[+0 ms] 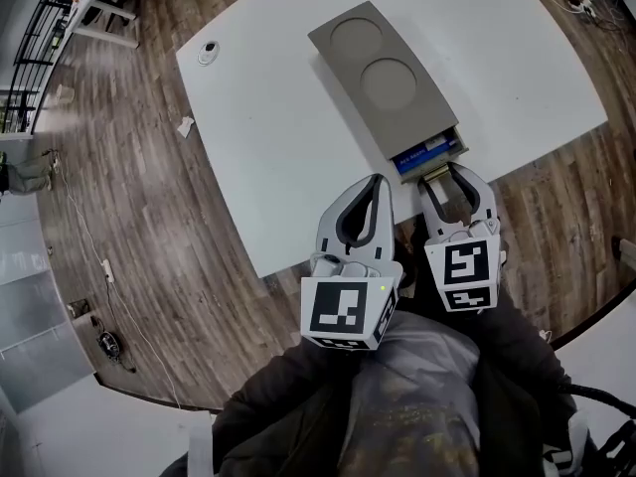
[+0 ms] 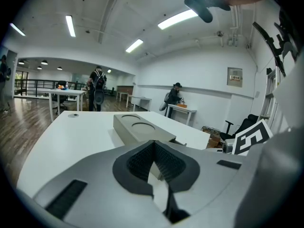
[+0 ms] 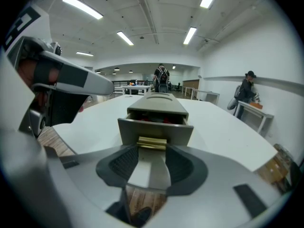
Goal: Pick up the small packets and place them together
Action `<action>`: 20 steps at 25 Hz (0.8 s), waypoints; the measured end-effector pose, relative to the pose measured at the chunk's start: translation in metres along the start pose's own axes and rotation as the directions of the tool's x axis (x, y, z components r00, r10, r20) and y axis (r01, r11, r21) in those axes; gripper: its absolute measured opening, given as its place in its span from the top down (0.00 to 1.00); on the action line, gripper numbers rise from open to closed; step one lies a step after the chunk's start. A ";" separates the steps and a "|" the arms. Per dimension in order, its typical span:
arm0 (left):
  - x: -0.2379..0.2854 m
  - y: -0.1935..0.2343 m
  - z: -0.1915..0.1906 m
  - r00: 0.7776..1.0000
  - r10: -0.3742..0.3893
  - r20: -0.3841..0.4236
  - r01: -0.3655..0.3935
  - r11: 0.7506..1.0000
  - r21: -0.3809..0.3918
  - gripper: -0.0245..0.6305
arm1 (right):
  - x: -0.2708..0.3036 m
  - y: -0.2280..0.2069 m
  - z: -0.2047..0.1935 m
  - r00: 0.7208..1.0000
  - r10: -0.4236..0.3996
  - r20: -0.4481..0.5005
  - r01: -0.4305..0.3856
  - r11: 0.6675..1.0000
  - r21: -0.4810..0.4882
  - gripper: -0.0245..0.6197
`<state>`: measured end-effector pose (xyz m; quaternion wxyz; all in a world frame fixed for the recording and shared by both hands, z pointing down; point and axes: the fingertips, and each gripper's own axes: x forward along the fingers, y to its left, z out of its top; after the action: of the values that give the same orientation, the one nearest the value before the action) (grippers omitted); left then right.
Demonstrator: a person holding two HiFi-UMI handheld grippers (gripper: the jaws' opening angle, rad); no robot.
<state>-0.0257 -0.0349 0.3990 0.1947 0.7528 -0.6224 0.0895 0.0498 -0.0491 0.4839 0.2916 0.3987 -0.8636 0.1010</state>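
We see the right gripper (image 3: pixel 152 147) pinching the gold handle (image 3: pixel 152 142) of a grey drawer (image 3: pixel 155 128); its two pads sit on the two sides of the handle. The drawer is only a little way out of the long grey box (image 1: pixel 383 78), which lies on the white table (image 1: pixel 268 117).

The small packets (image 1: pixel 427 154) are inside this drawer. They show as blue in the head view and as red in the right gripper view. From the right gripper they lie straight ahead, just behind the drawer front, so the front wall stands between the claw and the packets.

The long axis of the box runs away from us, toward the upper left in the head view. We judge that the drawer slides along this same line, toward the person. The coming pull must therefore go straight back along the axis, not sideways.

The left gripper (image 1: pixel 376 181) is pressed together at its tips and holds nothing. It hovers just beside the right one, to the left of the box's near end. We judge that it is nearly as close to the packets, but the drawer opening is too small to enter.
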 end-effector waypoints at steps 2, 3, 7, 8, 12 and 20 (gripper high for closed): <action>-0.003 -0.007 -0.001 1.000 -0.009 -0.009 0.009 1.000 0.005 0.96 | -0.007 0.001 -0.004 1.000 -0.001 0.000 0.001 1.000 0.000 0.67; -0.004 -0.010 -0.001 1.000 -0.014 -0.013 0.014 1.000 0.007 0.96 | -0.010 0.002 -0.005 1.000 -0.001 0.000 0.001 1.000 -0.002 0.67; -0.005 -0.018 0.000 0.999 -0.031 -0.025 0.031 0.999 0.012 0.96 | -0.018 0.005 -0.008 1.000 -0.002 0.003 0.002 1.000 -0.010 0.67; -0.003 -0.019 0.001 0.999 -0.035 -0.028 0.036 0.999 0.014 0.96 | -0.018 0.005 -0.008 1.000 -0.001 0.003 0.001 1.000 -0.009 0.67; 0.001 -0.021 0.003 0.998 -0.048 -0.031 0.049 0.999 0.022 0.96 | -0.016 0.004 -0.011 1.000 0.003 0.000 -0.003 1.000 -0.001 0.67; -0.007 -0.022 0.010 0.999 -0.054 0.007 0.053 0.998 0.034 0.96 | -0.016 0.004 -0.012 1.000 0.006 0.019 -0.006 1.000 -0.005 0.67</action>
<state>-0.0065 -0.0292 0.3835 0.1817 0.7728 -0.6012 0.0916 0.0603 -0.0312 0.4842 0.2842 0.3963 -0.8677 0.0959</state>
